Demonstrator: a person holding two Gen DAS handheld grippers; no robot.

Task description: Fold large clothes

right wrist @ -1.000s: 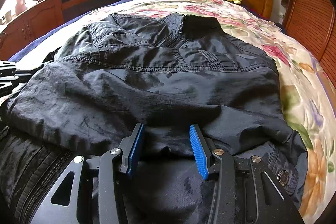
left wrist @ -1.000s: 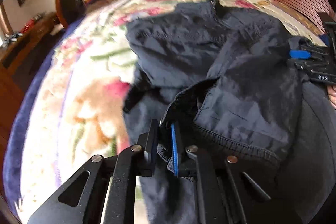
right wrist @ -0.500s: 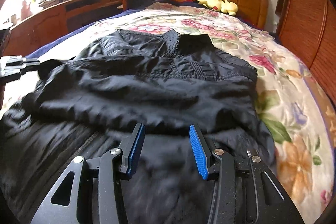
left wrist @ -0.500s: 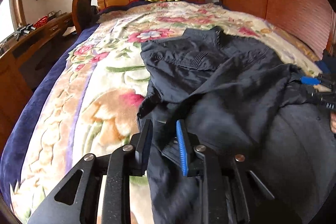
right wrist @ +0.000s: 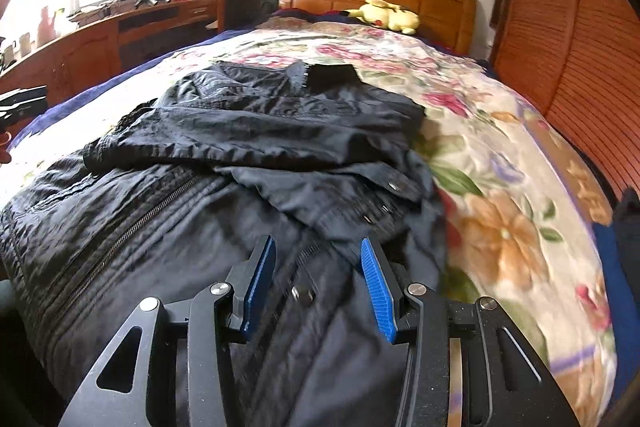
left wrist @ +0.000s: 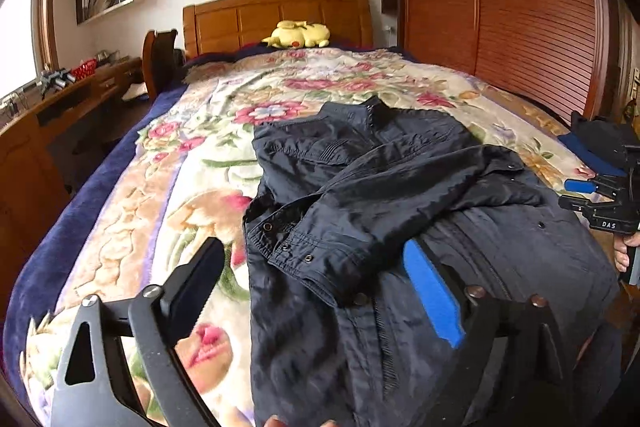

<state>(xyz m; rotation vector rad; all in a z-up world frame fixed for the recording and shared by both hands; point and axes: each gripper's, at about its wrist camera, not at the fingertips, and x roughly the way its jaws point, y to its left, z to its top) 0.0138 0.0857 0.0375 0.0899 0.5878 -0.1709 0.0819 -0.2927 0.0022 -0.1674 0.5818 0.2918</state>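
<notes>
A dark jacket (left wrist: pixel 400 195) lay on the flowered blanket (left wrist: pixel 168 195) of the bed, its collar toward the wooden headboard (left wrist: pixel 276 15). Both sleeves were folded across its front, one over the other. The left gripper (left wrist: pixel 316 271) hung above the cuff of the upper sleeve; its jaws had just been opening and stood very wide, holding nothing. The right gripper (right wrist: pixel 316 263) was over the lower front of the jacket near the zipper. Its jaws had also just opened a little more, about half apart, and no cloth was pinched between the blue pads (right wrist: pixel 378 291). A yellow plush toy (left wrist: pixel 298 35) rested by the headboard.
</notes>
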